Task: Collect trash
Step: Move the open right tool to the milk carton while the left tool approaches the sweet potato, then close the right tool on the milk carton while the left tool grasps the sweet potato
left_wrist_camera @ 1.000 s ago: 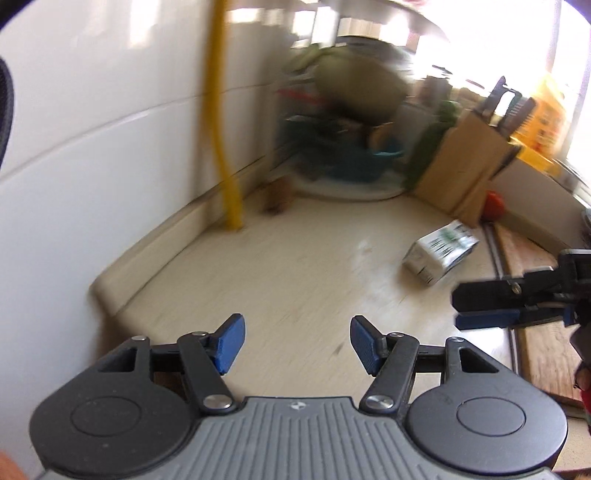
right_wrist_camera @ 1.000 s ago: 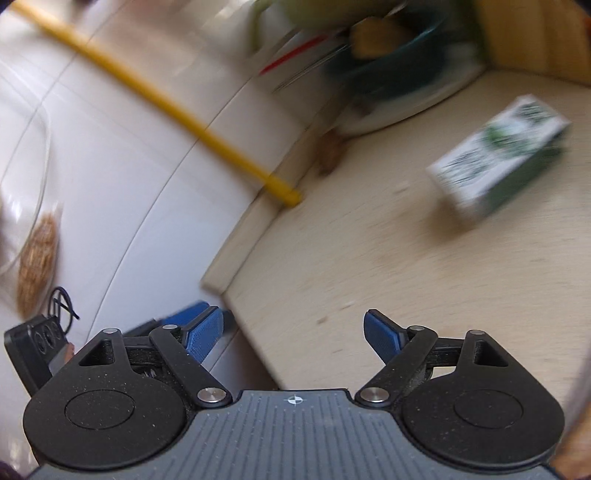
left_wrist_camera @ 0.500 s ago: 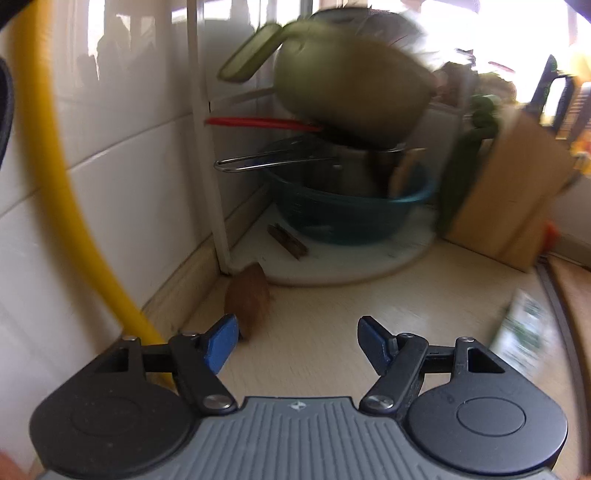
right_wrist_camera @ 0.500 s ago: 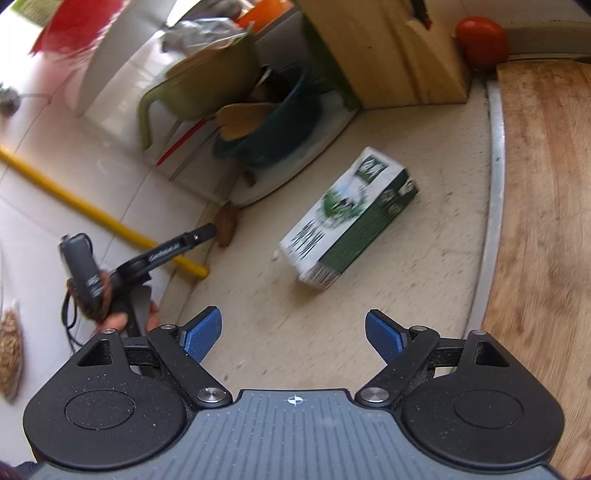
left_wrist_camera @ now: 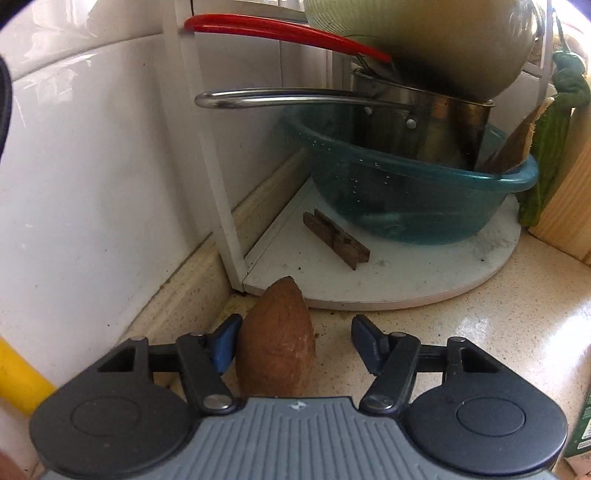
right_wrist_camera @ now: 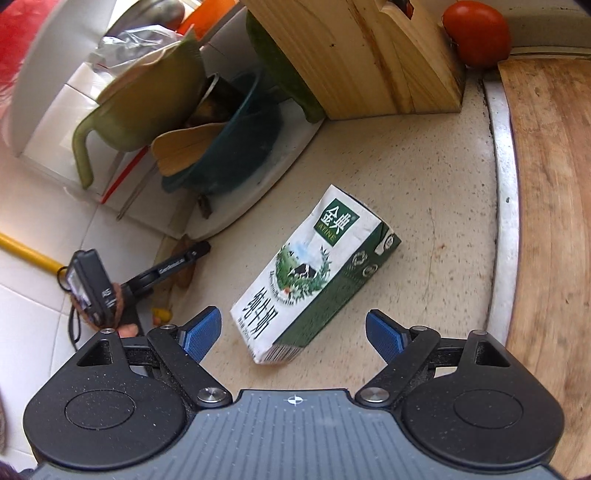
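Two pieces of trash on the speckled counter [right_wrist_camera: 424,192]: one milk carton [right_wrist_camera: 314,277] and one brown husk [left_wrist_camera: 277,339].

Milk carton lying flat on its broad side out on the open counter, between the round white rack base [right_wrist_camera: 258,184] and the counter's metal-trimmed edge beside the wooden board [right_wrist_camera: 546,206]. Long axis running diagonally, top end with the green logo pointing up and right towards the wooden knife block [right_wrist_camera: 369,55], barcode end pointing down towards the right gripper [right_wrist_camera: 293,332]. Right gripper hovering above that near end, blue pads spread wide, nothing between them touched.

Brown husk in the back corner of the counter, against the low ledge under the white tiled wall [left_wrist_camera: 92,184], just in front of the rack base's rim. Long axis pointing away from the camera, tapered tip towards the rack, blunt end towards the left gripper [left_wrist_camera: 291,343]. Left gripper with pads apart and the husk between them: left pad [left_wrist_camera: 223,343] touching or almost touching its side, right pad standing clear.

On the rack base: one teal basin [left_wrist_camera: 424,199], one steel pot [left_wrist_camera: 424,122] inside it, one green jug [right_wrist_camera: 147,99] on top, one wooden clothes peg [left_wrist_camera: 336,240] lying loose beside the basin. One red handle [left_wrist_camera: 280,31] jutting out above the pot's handle. One tomato [right_wrist_camera: 476,33] behind the knife block. One yellow pipe [left_wrist_camera: 18,376] along the wall.
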